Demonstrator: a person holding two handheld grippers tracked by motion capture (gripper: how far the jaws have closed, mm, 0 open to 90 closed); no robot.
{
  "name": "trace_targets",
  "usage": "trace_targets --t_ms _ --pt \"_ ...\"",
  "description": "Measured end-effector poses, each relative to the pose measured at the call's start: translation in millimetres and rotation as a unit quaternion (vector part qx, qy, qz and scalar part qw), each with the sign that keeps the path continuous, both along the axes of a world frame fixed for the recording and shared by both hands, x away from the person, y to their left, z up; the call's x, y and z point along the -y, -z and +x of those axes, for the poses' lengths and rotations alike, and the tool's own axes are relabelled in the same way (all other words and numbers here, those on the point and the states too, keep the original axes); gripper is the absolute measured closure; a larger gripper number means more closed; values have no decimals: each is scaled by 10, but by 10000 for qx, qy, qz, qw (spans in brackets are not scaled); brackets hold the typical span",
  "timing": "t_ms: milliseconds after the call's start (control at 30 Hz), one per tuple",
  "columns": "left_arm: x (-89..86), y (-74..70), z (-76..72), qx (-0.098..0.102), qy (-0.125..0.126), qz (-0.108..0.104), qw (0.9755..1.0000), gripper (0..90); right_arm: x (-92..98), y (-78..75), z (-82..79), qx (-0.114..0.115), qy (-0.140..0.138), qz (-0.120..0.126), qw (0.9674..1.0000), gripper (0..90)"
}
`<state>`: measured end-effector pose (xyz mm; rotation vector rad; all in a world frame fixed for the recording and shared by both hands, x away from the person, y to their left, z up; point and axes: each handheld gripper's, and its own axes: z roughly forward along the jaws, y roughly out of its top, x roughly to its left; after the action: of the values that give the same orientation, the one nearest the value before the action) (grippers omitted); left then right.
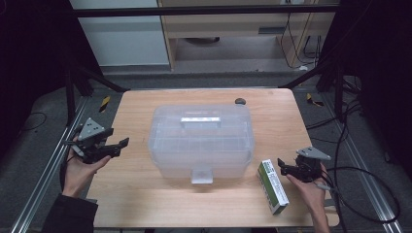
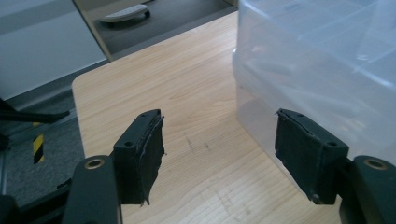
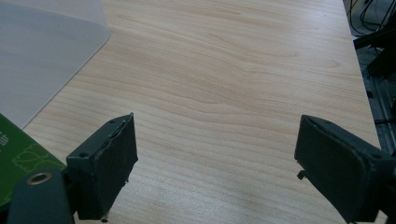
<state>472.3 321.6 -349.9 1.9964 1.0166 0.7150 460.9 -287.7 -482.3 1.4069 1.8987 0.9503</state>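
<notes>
- Table (image 1: 145, 107): light wood-grain top with rounded corners, filling the middle of the high view; dark frame rails and grey floor around it.
- Storage box (image 1: 201, 141): translucent plastic, lid on, white carry handle along the top and a front latch tab facing the lower edge of the frame. Stands at the centre of the table. In the left gripper view its wall (image 2: 317, 60) fills the upper right; in the right gripper view one rounded corner (image 3: 42, 51) lies at upper left.
- Carton (image 1: 272, 186): long green-and-white cardboard packet lying flat on the table at lower right of the high view, just right of the storage box's front corner and apart from it. A green printed corner (image 3: 18, 154) shows at the left edge of the right gripper view.
- Left gripper (image 1: 116, 145): held in a hand at the left edge of the table, mid-left of the high view, pointing toward the storage box and apart from it. Jaws stand wide apart, with bare wood between them (image 2: 219, 149).
- Right gripper (image 1: 283, 168): held in a hand at lower right of the high view, just right of the carton's far end. Jaws wide apart over bare wood (image 3: 215, 163), nothing between them.
- Small dark round object (image 1: 240, 101): on the table behind the storage box; too small to identify.
</notes>
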Motion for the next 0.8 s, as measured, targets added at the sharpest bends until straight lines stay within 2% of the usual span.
trace_targets --t_ms 133,167,233,400,467,500,533,700,800 --pt "86 -149 16 52 297 83 9995 319 7 3 0 -5 12 -25 10000 133" --pt "86 -149 16 52 297 83 9995 319 7 3 0 -5 12 -25 10000 133" --pt "150 -219 32 71 471 234 9986 319 13 5 -2 1 40 -21 10000 133" --pt "210 -306 45 92 674 396 9969 317 19 5 -7 4 61 -15 10000 132" --pt "230 -347 59 94 829 443 9955 312 17 7 -9 -6 56 -13 10000 133" --pt "245 -389 78 188 948 557 9938 310 14 8 -9 -18 51 -10 10000 133" --pt "245 -389 78 188 948 557 9938 312 13 9 -8 -22 47 -11 10000 133" --pt "265 -472 162 51 1248 561 9906 311 20 8 -5 -28 43 -25 10000 133" --pt "300 -558 197 34 1487 834 9854 311 26 15 -2 -34 35 -36 10000 133"
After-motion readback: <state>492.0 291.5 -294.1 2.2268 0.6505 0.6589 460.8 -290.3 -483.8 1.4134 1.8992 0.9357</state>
